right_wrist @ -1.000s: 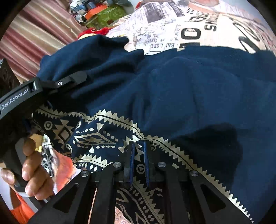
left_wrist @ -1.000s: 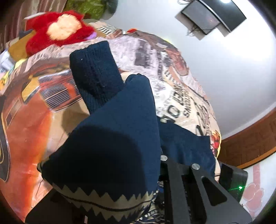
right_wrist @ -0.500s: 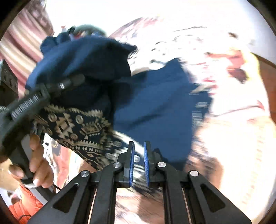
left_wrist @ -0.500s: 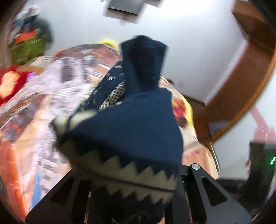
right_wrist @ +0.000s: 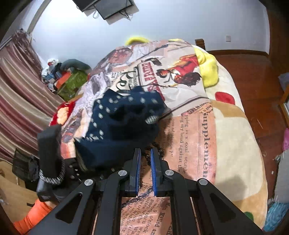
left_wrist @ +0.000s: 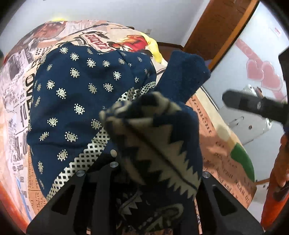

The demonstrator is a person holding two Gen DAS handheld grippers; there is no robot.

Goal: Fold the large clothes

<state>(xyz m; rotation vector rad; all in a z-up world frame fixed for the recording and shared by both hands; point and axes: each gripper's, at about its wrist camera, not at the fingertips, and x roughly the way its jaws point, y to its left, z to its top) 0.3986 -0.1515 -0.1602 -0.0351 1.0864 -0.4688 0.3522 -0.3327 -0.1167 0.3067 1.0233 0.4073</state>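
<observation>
A bunched hem of the navy garment [left_wrist: 159, 144], banded with cream zigzag and geometric motifs, is draped over the left gripper [left_wrist: 144, 173] in the left wrist view, hiding its fingertips. The jaws are opening, with cloth lying between them; whether the pads press on it cannot be told. Beyond the hem, the cloth is spread across the bedspread [left_wrist: 16, 101], dotted with small pale teardrop motifs and edged by a cream lattice band, while a plain dark flap is raised at the upper right. In the right wrist view, the right gripper [right_wrist: 144, 153] is seen with its blue-padded jaws drawn close together, a narrow gap left between them and nothing caught there; it is held above the newspaper-print bedspread. The garment is heaped in a blurred mound to its left, beside the other hand-held gripper. Farther off, a yellow pillow [right_wrist: 209, 70], striped curtains [right_wrist: 21, 94] and a wall-mounted screen [right_wrist: 108, 7] are shown.
</observation>
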